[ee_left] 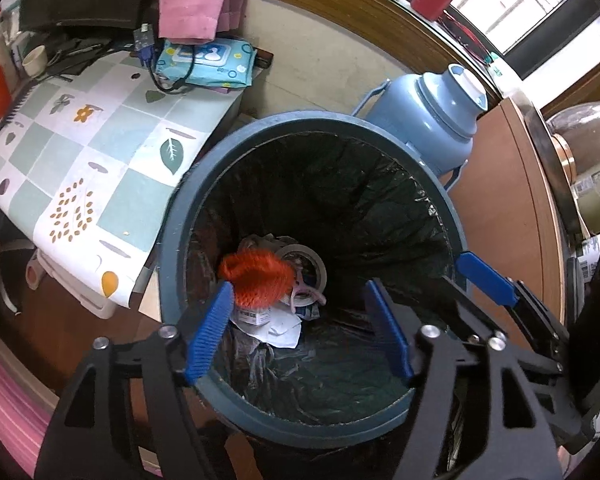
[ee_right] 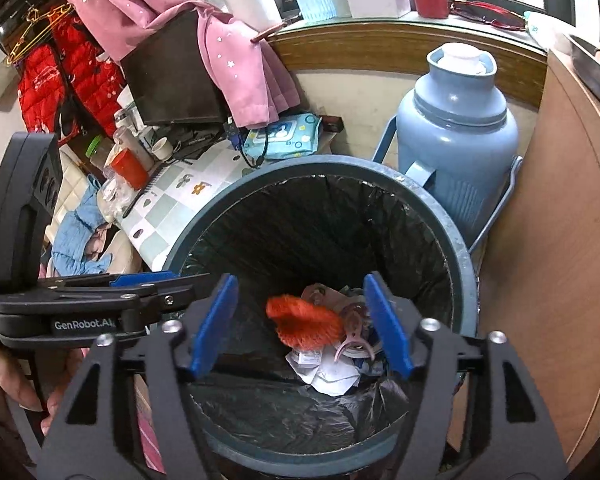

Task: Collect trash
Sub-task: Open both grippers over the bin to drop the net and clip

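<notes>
The orange net (ee_left: pixel 256 278), likely light, soft and easiest pinched by a bunched fold, lies on paper scraps (ee_left: pixel 276 326) in the lined bin (ee_left: pixel 172 216), under the left gripper (ee_left: pixel 300 328) and right gripper (ee_right: pixel 302 322), jaws wide, empty.

My blue-padded black left gripper (ee_left: pixel 300 330) and right gripper (ee_right: pixel 302 326) frame a dark teal bin (ee_left: pixel 172 224) with black liner (ee_left: pixel 340 184), orange mesh (ee_left: pixel 258 278), white paper (ee_left: pixel 278 326), a pale blue flask (ee_right: pixel 456 136) and a leaf-patterned green-and-white checked cloth (ee_left: pixel 84 152).
</notes>
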`<state>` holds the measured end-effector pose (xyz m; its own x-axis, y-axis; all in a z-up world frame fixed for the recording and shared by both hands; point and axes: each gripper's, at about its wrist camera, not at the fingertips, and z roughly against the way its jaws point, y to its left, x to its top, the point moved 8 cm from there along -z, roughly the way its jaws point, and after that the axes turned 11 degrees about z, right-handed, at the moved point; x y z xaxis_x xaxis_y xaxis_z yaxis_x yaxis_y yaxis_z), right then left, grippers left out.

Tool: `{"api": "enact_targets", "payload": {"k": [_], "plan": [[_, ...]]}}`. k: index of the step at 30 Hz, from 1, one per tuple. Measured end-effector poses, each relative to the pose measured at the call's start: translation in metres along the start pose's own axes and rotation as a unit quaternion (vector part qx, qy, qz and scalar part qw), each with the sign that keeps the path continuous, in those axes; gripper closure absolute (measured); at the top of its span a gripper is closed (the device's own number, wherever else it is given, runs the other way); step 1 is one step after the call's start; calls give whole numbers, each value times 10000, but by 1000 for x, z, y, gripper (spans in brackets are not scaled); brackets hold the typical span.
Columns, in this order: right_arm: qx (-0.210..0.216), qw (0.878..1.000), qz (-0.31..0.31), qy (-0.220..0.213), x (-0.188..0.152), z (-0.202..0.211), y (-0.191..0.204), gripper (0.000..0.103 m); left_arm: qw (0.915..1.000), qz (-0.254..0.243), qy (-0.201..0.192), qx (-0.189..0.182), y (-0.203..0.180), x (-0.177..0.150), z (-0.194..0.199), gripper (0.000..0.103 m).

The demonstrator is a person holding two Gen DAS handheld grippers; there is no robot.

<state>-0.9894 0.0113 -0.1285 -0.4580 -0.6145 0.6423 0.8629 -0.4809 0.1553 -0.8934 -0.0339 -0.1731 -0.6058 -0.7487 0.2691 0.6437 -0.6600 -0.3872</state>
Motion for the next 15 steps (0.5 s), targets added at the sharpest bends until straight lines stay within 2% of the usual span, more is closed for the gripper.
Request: {"api": "enact_targets", "payload": {"k": [8, 15], "plan": [[-14, 9999, 66, -102, 3, 6, 18, 24, 9999, 64, -135, 6, 14, -1, 17, 29], [108, 9995, 268, -150, 6, 8, 57, 24, 9992, 245, -308, 19, 42, -8, 44, 29]]}}
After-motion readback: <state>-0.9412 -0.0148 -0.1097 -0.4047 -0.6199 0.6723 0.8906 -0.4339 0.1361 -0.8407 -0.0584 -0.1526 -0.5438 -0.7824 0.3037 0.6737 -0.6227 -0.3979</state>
